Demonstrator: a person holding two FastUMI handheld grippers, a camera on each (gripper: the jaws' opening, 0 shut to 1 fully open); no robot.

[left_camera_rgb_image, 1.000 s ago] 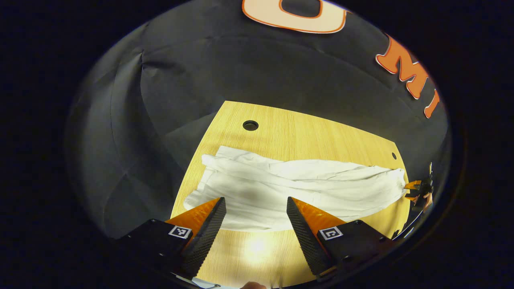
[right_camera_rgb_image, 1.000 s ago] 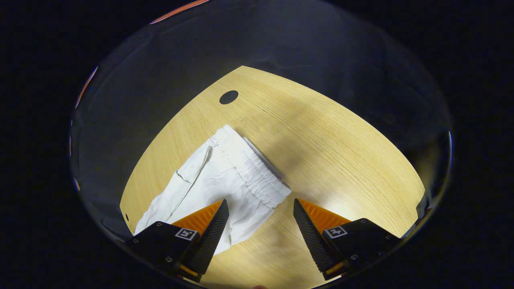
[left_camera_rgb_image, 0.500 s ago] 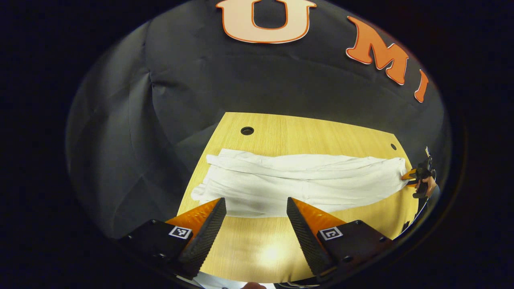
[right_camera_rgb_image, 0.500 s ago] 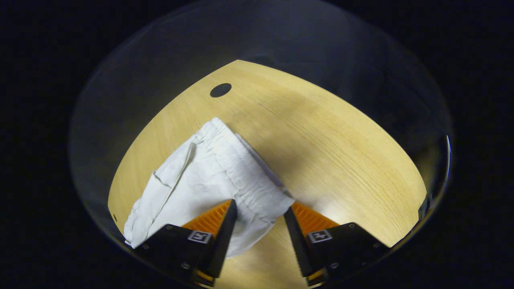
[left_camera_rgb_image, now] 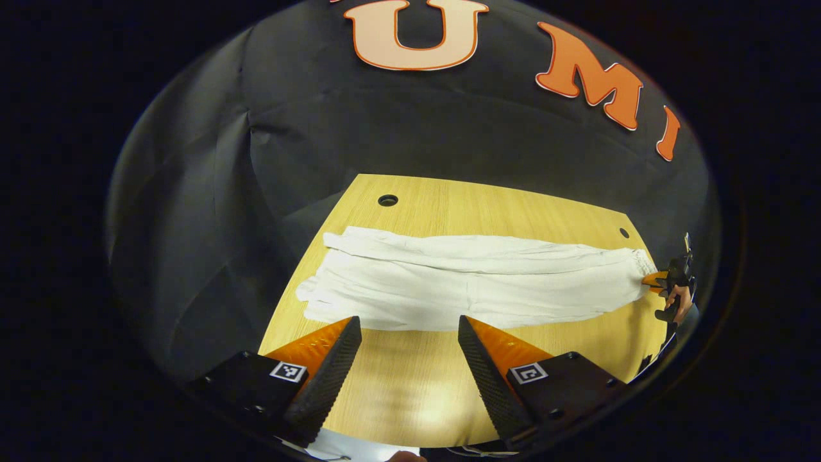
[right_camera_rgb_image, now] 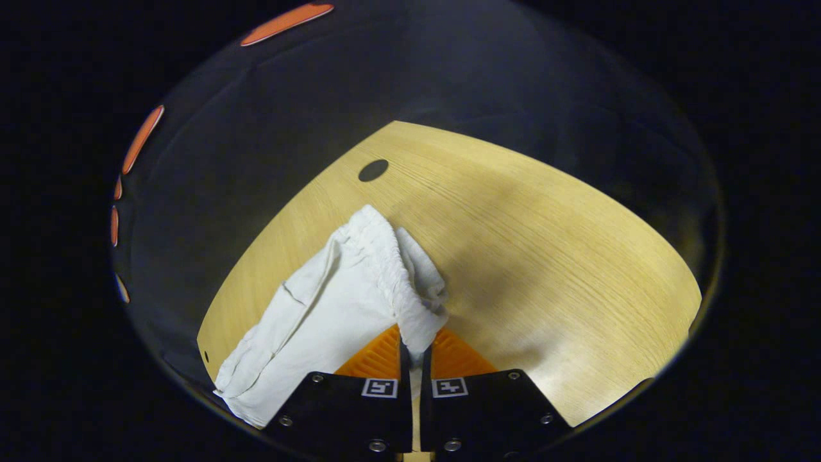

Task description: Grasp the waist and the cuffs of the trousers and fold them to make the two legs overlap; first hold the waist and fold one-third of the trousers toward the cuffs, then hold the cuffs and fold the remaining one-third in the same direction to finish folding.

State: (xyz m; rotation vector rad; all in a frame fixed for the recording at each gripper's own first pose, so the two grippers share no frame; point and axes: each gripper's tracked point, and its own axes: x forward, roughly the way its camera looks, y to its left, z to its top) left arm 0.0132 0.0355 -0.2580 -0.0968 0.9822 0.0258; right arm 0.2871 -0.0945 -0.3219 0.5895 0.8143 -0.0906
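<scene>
White trousers [left_camera_rgb_image: 468, 282] lie stretched across the wooden table [left_camera_rgb_image: 487, 205], cuffs at the left, waist at the right. My left gripper [left_camera_rgb_image: 409, 356] is open and hovers near the table's front, short of the trousers' near edge, with nothing between its fingers. In the right gripper view the elastic waist [right_camera_rgb_image: 385, 269] bunches up and runs down into my right gripper [right_camera_rgb_image: 415, 350], which is shut on the waist's near corner. Far off at the right of the left gripper view, the right gripper [left_camera_rgb_image: 657, 280] pinches that same waist end, a hand [left_camera_rgb_image: 677, 301] behind it.
A round cable hole [left_camera_rgb_image: 387, 200] sits at the table's far left, a small hole [left_camera_rgb_image: 624, 232] at its far right. The same round hole [right_camera_rgb_image: 372, 170] lies beyond the waist in the right gripper view. Bare wood [right_camera_rgb_image: 564, 269] spreads right of the waist.
My right gripper went from open around the waist to shut on it, and the waist bunched up. The trousers pulled straighter and flatter. My left gripper drew back from the cloth and stays open.
</scene>
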